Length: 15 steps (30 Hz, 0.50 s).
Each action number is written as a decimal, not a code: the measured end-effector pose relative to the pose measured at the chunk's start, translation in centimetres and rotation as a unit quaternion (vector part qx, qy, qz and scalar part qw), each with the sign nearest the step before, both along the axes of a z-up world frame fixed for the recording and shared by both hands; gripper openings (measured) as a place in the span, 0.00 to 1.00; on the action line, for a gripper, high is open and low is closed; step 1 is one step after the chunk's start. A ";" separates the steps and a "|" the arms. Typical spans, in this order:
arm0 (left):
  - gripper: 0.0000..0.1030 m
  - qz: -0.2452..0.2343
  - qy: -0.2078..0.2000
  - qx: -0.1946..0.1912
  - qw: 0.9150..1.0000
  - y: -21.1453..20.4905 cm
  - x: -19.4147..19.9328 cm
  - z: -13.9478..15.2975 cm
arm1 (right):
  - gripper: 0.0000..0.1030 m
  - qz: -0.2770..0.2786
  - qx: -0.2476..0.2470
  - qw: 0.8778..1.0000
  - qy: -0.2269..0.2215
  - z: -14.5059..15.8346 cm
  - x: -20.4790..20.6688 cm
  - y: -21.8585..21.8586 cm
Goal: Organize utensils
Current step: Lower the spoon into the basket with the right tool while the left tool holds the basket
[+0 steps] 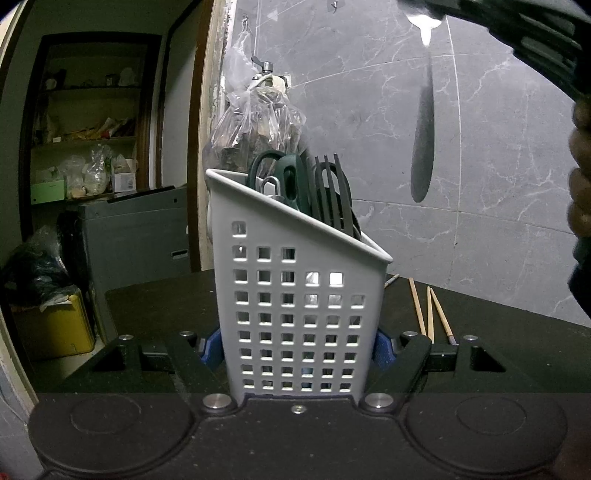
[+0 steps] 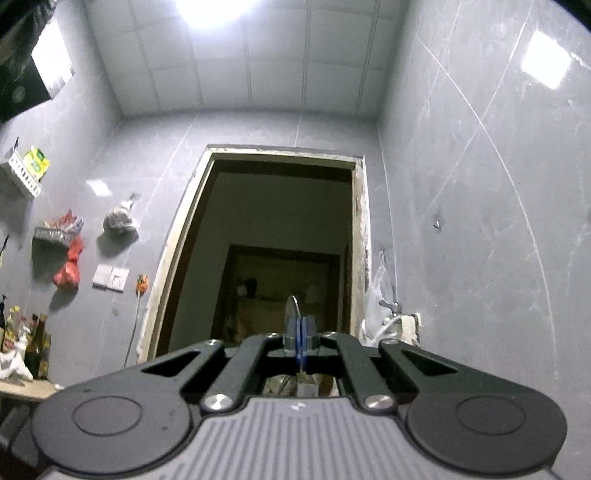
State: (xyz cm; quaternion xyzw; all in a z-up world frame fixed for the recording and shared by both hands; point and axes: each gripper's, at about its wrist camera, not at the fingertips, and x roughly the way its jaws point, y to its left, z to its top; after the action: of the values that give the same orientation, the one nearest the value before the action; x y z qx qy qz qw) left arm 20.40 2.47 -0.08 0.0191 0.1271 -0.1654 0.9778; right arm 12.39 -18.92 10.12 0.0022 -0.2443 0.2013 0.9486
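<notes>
My left gripper (image 1: 299,349) is shut on a white perforated utensil holder (image 1: 295,295), its blue pads (image 1: 210,349) pressing both sides low down. The holder stands on a black countertop (image 1: 509,332) and holds green-handled scissors (image 1: 280,177) and a black slotted spatula (image 1: 330,192). Up at the top right, my right gripper (image 1: 424,9) is shut on the shiny head of a dark-handled utensil (image 1: 423,147), whose handle hangs down to the right of the holder. In the right wrist view my right gripper (image 2: 300,334) points up toward the ceiling, and the utensil's metal tip (image 2: 291,312) sticks out past the pads.
Three wooden chopsticks (image 1: 430,312) lie on the countertop right of the holder. A plastic bag (image 1: 255,110) hangs on the grey marble wall behind it. A person's hand (image 1: 580,177) is at the right edge. A doorway (image 2: 273,240) and shelves (image 1: 88,129) lie beyond.
</notes>
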 end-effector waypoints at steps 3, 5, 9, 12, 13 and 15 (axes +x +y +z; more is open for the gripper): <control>0.74 0.001 0.000 0.000 1.000 0.1 -0.1 0.1 | 0.01 0.009 0.009 1.000 0.000 0.4 0.8 0.7; 0.74 0.001 0.000 0.000 1.000 0.1 -0.1 0.1 | 0.01 0.015 0.015 1.000 0.003 0.4 1.3 1.0; 0.74 0.000 0.000 0.000 1.000 0.1 -0.1 0.1 | 0.01 0.034 0.024 0.999 0.020 0.3 2.2 1.7; 0.74 0.000 0.000 0.000 1.000 0.1 -0.1 0.1 | 0.01 0.041 0.022 0.999 0.027 -0.1 2.6 2.2; 0.74 0.000 0.000 0.000 1.000 0.1 -0.1 0.1 | 0.01 0.043 0.020 0.998 0.028 -0.2 2.6 2.4; 0.74 0.000 0.000 0.000 1.000 0.1 -0.1 0.1 | 0.01 0.048 0.016 0.998 0.034 -0.5 2.7 2.5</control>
State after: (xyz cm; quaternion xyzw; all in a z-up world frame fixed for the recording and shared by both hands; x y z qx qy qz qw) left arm 20.29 2.58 -0.01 0.0190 0.1267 -0.1650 0.9779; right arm 15.07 -16.38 9.63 0.0358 -0.2148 0.2421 0.9455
